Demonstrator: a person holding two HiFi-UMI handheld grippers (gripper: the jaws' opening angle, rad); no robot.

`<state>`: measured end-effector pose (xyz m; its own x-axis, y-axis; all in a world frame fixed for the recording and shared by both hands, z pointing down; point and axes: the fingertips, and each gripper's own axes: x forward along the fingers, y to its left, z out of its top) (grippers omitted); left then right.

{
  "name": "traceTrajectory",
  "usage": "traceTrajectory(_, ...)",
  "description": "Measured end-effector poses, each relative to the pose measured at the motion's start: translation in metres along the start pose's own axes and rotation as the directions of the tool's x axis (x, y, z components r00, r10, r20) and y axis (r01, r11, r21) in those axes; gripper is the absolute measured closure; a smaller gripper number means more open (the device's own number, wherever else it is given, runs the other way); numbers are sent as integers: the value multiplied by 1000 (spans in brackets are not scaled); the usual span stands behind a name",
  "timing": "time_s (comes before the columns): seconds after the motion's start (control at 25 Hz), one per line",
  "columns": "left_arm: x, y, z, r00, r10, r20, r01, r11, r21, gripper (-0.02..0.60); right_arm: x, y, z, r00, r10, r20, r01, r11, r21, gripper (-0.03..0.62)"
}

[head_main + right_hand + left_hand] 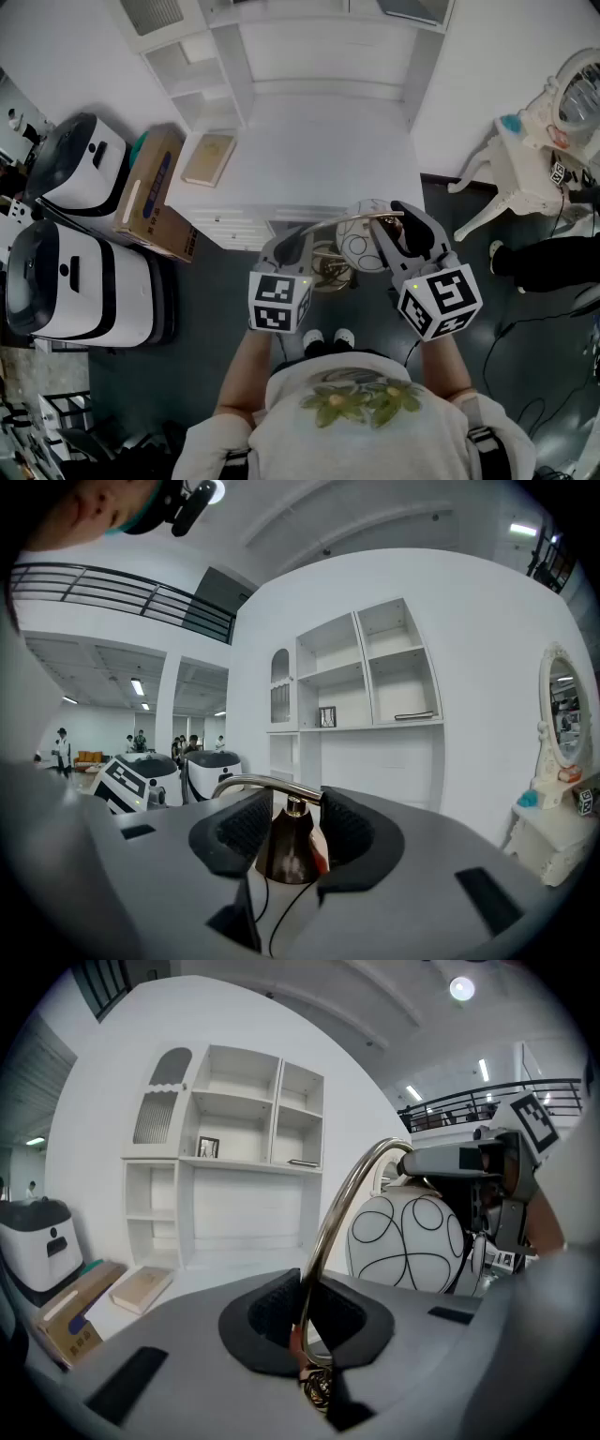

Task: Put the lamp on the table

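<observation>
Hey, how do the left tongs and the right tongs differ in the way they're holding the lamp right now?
The left tongs are pinched almost shut on the lamp's thin curved brass-coloured metal arm; the right tongs close much wider on the dark bronze cone cap. The left tongs grip low on that arm, the right tongs at its far end, above the white globe shade with black loops. Both clamp the same lamp.

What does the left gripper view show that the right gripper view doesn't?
Only the left gripper view shows the lamp's white globe, a book and a cardboard box. Only the right gripper view shows the mirror and the lamp's bronze cone. Both show the white shelves and the lamp's curved metal arm.
</observation>
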<state>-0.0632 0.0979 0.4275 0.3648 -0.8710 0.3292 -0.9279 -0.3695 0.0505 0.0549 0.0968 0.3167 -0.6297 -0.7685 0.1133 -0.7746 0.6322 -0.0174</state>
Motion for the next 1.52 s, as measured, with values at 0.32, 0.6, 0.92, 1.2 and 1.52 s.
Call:
traceTrajectory(0.32, -11, -11, 1, 999, 32, -6, -33, 999, -5, 543, -13, 1, 2, 999, 32, 13, -32, 999, 16, 419)
traceTrajectory(0.6, -21, -22, -10, 996, 85, -1, -85, 996, -13, 543, -25, 2, -6, 996, 84, 29, -84, 996, 8, 419)
traceTrajectory(0.92, -23, -36, -23, 995, 95, -23, -96, 995, -41, 543, -35, -1, -16, 995, 97, 9, -97, 995, 9, 419)
traceTrajectory(1.2, -6, -43, -25, 997, 73, -30, -74, 996, -45, 543, -33, -16, -20, 997, 81, -10, -81, 997, 5, 419)
traceTrajectory(1.52, 19, -37, -9, 999, 50, -14, -51, 998, -29, 543, -19, -35, -11, 999, 52, 0, -52, 999, -3, 419)
